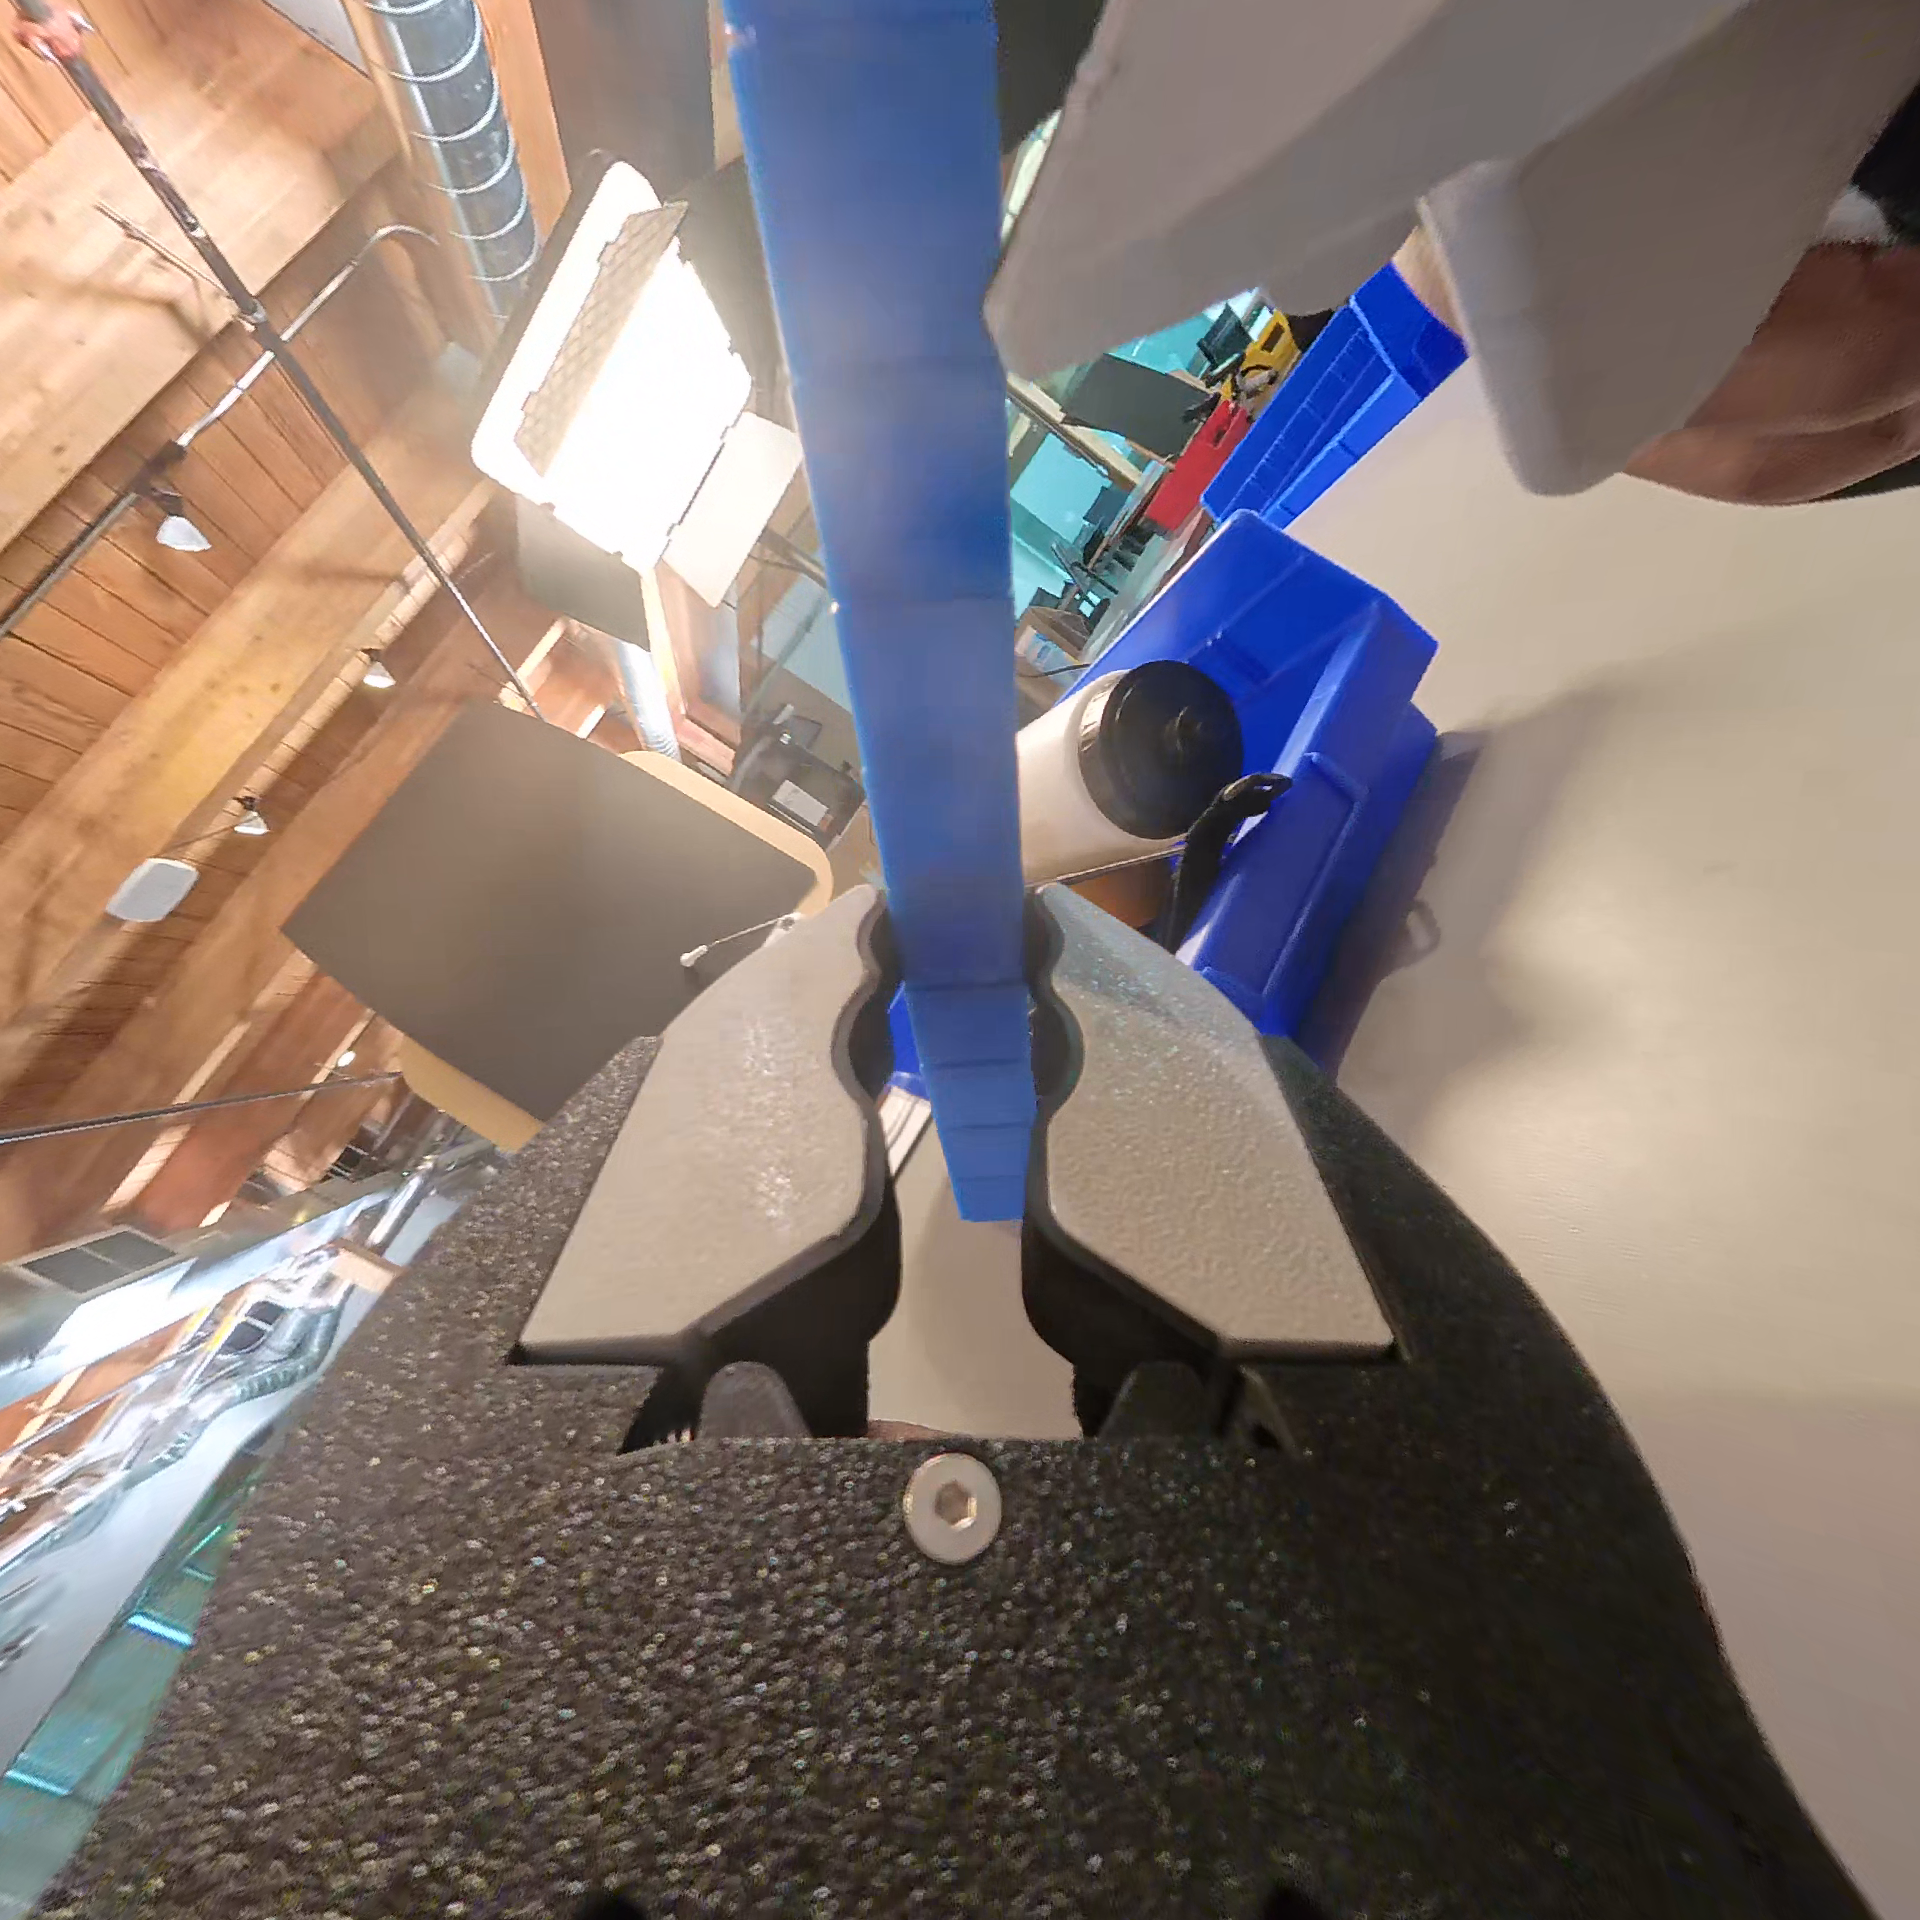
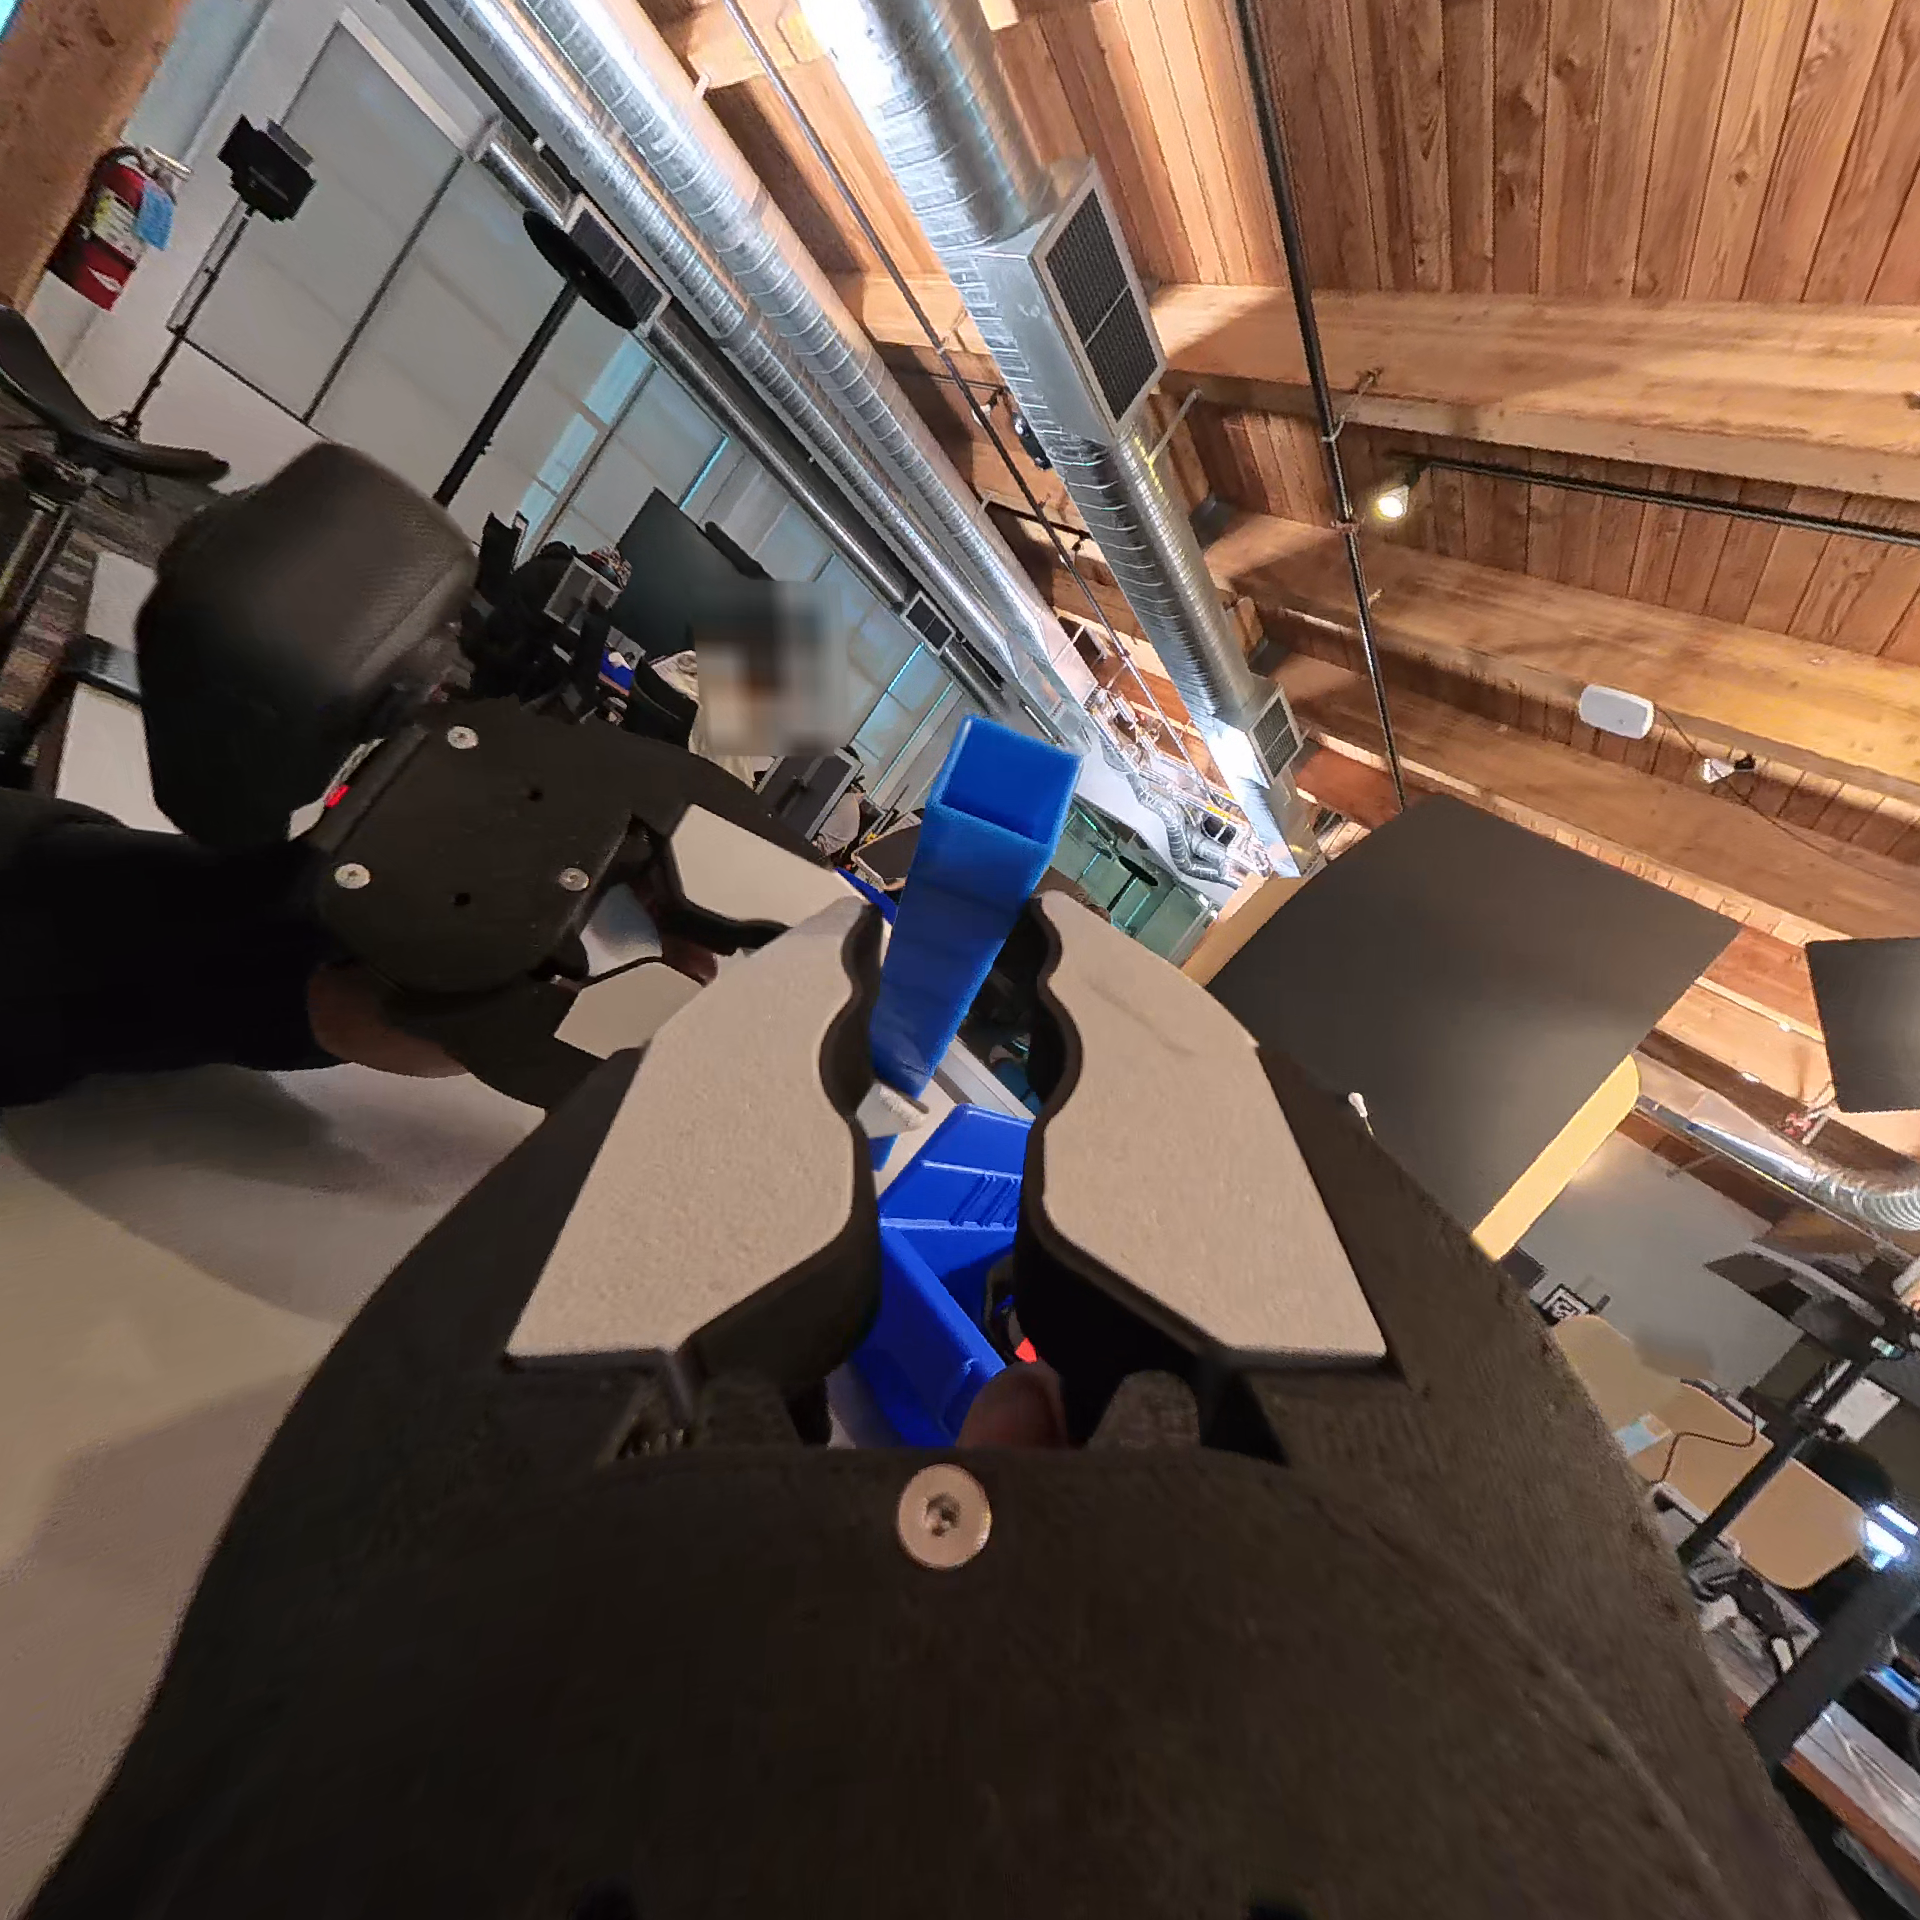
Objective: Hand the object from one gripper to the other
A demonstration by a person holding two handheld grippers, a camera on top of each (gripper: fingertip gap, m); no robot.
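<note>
A long blue square tube (image 1: 914, 582) is held up in the air between both grippers. My left gripper (image 1: 956, 935) is shut on one end of it, with the tube running straight out past the fingertips. In the left wrist view the right gripper's grey finger (image 1: 1226, 208) lies against the tube's far part. In the right wrist view my right gripper (image 2: 956, 935) has its jaws closed around the tube (image 2: 966, 883) just below its open end. The left gripper (image 2: 457, 831) shows there at the left, and its hold on the tube's lower end is hidden behind my finger.
A blue bin (image 1: 1309, 748) on the white table (image 1: 1662, 935) holds a white cylinder with a black cap (image 1: 1132, 748). A second blue bin (image 1: 1340, 416) stands farther back. A bright light panel (image 1: 613, 374) and black boards (image 2: 1455, 987) stand around. A person's hand (image 1: 1787, 416) holds the right gripper. About 9 centimetres separates my left fingertips from my right.
</note>
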